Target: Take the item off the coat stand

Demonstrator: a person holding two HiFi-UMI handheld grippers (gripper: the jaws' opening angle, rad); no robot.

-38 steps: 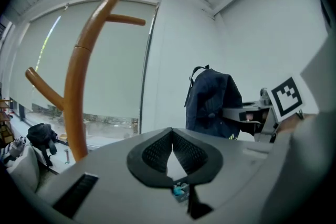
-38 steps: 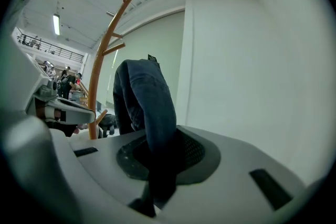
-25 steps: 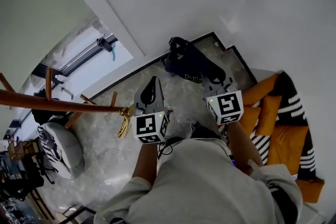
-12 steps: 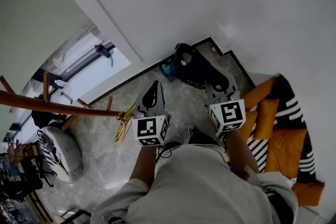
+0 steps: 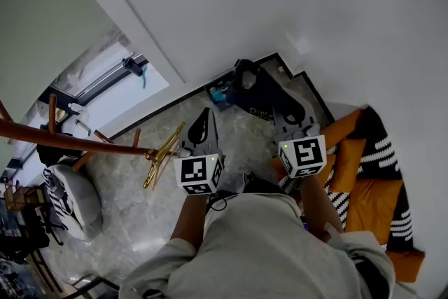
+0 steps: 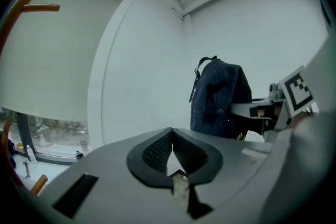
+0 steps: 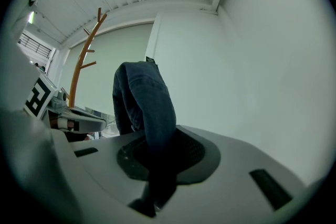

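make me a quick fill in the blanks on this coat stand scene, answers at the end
1. The dark blue item is clamped in the jaws of the person's ___ gripper.
2. The left gripper has its jaws ___, with nothing between them.
3. In the head view, the wooden coat stand lies to the ___ of both grippers.

Missing words: right; shut; left

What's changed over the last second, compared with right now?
The right tongs, carrying the dark blue item, and the left tongs drew a little further from the coat stand. Unchanged: right tongs shut on the item, left tongs shut and empty.
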